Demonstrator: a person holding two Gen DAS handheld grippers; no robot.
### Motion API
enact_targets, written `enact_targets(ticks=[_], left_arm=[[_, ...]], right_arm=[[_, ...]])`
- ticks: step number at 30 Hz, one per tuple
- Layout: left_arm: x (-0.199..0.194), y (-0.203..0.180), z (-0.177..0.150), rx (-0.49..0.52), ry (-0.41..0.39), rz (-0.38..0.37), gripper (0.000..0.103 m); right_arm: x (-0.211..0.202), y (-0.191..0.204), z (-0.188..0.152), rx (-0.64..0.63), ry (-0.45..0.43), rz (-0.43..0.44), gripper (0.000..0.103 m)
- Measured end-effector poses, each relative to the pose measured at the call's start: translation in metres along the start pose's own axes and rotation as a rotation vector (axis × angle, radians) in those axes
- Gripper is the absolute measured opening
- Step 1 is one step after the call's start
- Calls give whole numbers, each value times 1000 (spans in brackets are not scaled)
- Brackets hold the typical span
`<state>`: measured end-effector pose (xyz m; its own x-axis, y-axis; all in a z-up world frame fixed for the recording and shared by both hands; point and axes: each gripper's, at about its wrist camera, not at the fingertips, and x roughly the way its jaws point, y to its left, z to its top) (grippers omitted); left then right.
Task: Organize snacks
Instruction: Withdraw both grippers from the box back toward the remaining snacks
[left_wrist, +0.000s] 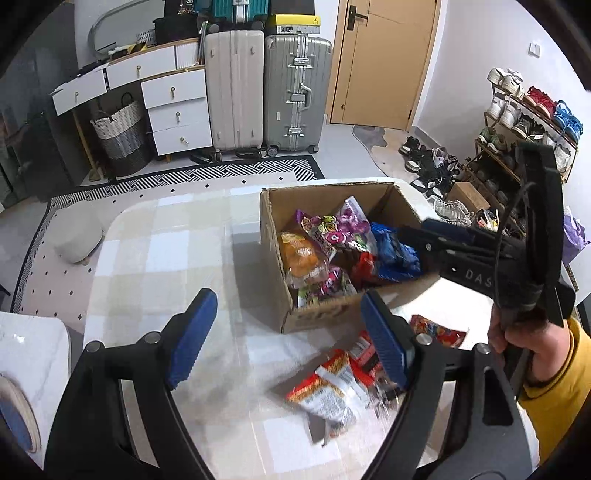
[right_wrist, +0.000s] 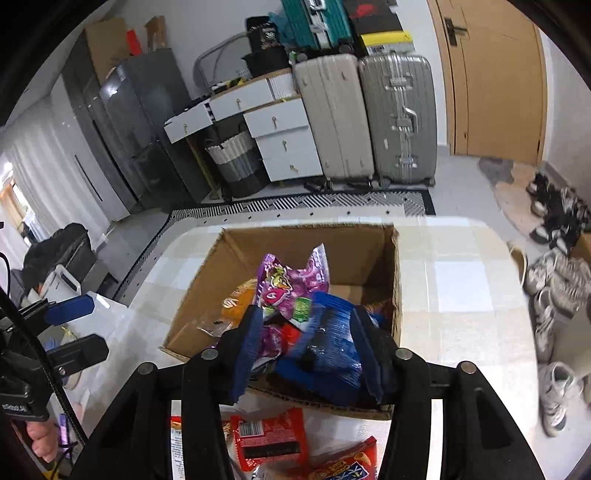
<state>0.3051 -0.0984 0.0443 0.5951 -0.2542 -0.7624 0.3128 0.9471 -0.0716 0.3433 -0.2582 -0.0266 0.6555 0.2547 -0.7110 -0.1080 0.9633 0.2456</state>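
An open cardboard box (left_wrist: 275, 258) (right_wrist: 369, 243) on the checked table holds purple, orange and blue snack packs. My right gripper (right_wrist: 306, 314) (left_wrist: 410, 236) reaches into it; a blue pack (right_wrist: 321, 343) lies between its fingers, touching the right pad, while a gap shows at the left pad, so it stands open. My left gripper (left_wrist: 288, 299) (right_wrist: 88, 325) hovers open and empty above the table, left of the box's near corner. Red and white snack packs (left_wrist: 332, 391) (right_wrist: 273, 439) lie loose on the table in front of the box, with another red pack (left_wrist: 439, 332) near a hand in a yellow sleeve.
The table (left_wrist: 166, 258) has bare cloth left of the box. Beyond it stand two suitcases (left_wrist: 266, 92), white drawers (left_wrist: 177, 110) and a woven basket (left_wrist: 122, 136). A shoe rack (left_wrist: 528, 122) and shoes fill the right. A white seat (left_wrist: 29, 350) is at lower left.
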Motion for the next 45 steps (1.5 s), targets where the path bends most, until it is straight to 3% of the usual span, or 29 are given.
enact_targets(ticks=[3,8,15,18,21,33,38,45], left_arm=[[-21,1,-18,-2,-17,2,78],[-64,4,-64,-44,-73,1,82],[-113,8,-125,-74,-168,26,85],[-133,6,-147,-74,-221,34,100],[-152,2,-166,-70,-273,36,102],[-169,-24,-233,-56,-301,9,102],[-160,-31,-253,-37,-271,-3,102],[-141,-34,-253,-40,-250,-15,102]], right_arm=[[-16,13,-1,-61,-37,-25,52],[-64,27,-18,-35,-138,57,52],[-140,58,-76,-53,-325,77,76],[-161,69,-105,-47,-360,53,89],[-174,79,-132,-53,-348,46,89],[-224,100,-234,-4,-393,-41,102],[-225,100,-256,23,-378,-40,102],[-225,93,-272,52,-371,-69,102]])
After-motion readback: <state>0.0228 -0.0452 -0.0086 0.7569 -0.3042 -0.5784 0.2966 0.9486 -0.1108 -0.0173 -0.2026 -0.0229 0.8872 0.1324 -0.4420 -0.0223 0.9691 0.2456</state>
